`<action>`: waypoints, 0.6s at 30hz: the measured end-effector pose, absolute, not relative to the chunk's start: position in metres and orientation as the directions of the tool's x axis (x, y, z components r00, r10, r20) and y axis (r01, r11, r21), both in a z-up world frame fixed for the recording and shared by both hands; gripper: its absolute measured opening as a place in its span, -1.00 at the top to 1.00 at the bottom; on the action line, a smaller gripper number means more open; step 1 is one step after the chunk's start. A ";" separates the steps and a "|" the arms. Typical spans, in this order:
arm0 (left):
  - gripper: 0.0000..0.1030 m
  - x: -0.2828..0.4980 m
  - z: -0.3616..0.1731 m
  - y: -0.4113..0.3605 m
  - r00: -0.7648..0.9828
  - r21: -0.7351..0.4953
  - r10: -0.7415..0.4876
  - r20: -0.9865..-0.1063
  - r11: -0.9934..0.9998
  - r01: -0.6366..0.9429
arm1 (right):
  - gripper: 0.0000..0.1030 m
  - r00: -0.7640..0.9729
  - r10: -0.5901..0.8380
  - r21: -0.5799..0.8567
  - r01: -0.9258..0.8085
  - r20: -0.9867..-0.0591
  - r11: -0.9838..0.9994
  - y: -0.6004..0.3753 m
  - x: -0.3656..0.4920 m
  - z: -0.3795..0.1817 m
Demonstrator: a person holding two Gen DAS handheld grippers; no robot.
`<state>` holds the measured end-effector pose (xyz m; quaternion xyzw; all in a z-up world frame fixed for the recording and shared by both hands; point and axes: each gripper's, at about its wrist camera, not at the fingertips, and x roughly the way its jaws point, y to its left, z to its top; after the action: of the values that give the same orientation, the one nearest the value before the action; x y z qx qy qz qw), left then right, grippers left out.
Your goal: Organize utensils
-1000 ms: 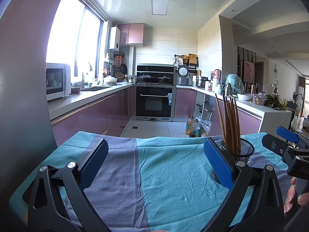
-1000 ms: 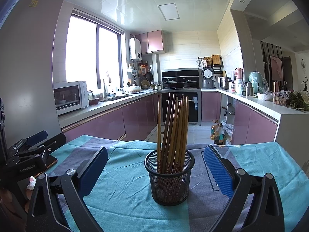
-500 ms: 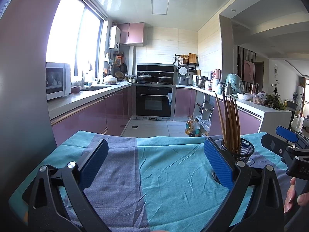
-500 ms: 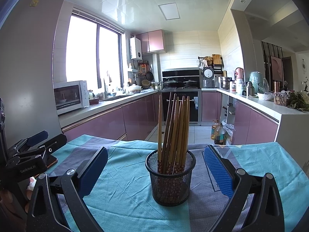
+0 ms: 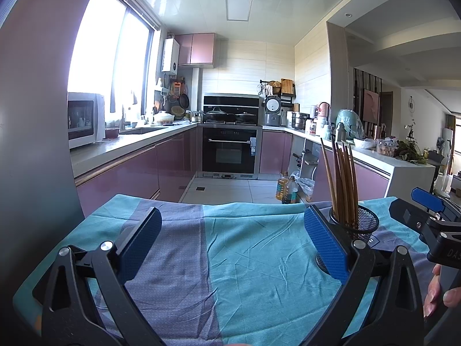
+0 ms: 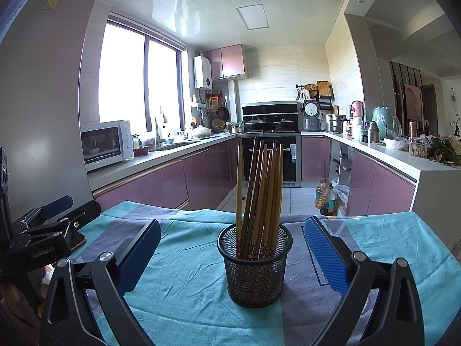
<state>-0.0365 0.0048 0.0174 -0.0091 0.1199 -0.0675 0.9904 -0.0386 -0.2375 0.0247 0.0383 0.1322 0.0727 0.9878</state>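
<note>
1. A black round wire-mesh cup [image 6: 255, 268] stands upright on the desk [image 6: 187, 282], which is covered with a wrinkled cloth in teal and grey-purple stripes [image 5: 247, 259]

2. The cup holds a bunch of long brown wooden chopsticks [image 6: 260, 190]. They stand with their thin ends up and lean a little to one side. Small flower marks show on their lower ends through the mesh

3. The cup sits about half way between the near edge and the far edge of the desk, and closer to the right edge than the left

4. The right gripper [image 6: 230, 255] has black arms and blue bumpy pads. Its fingers [image 6: 324, 255] are spread wide apart and hold nothing. The cup stands between them and a bit past their tips, and touches neither one

5. The left gripper [image 5: 232, 240] looks the same. Its fingers [image 5: 325, 245] are also wide apart and hold nothing. Only bare cloth lies between them

6. In the left camera view the cup [image 5: 355, 225] peeks out just behind the finger on the right side, with the chopsticks [image 5: 341, 184] sticking up above it

7. Each gripper shows at the side of the other camera's view, near a side edge of the desk, with part of a hand [image 5: 438, 294] on it

8. Past the far edge of the desk is a kitchen with shiny pink cupboards [image 6: 207, 173] and a black oven [image 5: 229, 150]
</note>
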 end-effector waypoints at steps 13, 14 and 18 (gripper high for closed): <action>-0.89 -0.038 0.016 0.005 0.962 -0.036 -0.137 -0.237 0.991 0.132 | -0.87 0.955 0.153 0.095 -0.133 -0.255 0.987 -0.238 -0.038 0.025; -0.89 -0.037 0.017 0.005 0.962 -0.035 -0.137 -0.237 0.991 0.132 | -0.87 0.955 0.153 0.095 -0.133 -0.255 0.987 -0.238 -0.038 0.025; -0.89 -0.037 0.017 0.004 0.961 -0.034 -0.138 -0.239 0.990 0.134 | -0.87 0.955 0.153 0.096 -0.132 -0.255 0.987 -0.238 -0.038 0.025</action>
<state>-0.0371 0.0044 0.0167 -0.0090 0.1214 -0.0687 0.9902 -0.0377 -0.2380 0.0252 0.0390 0.1319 0.0722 0.9879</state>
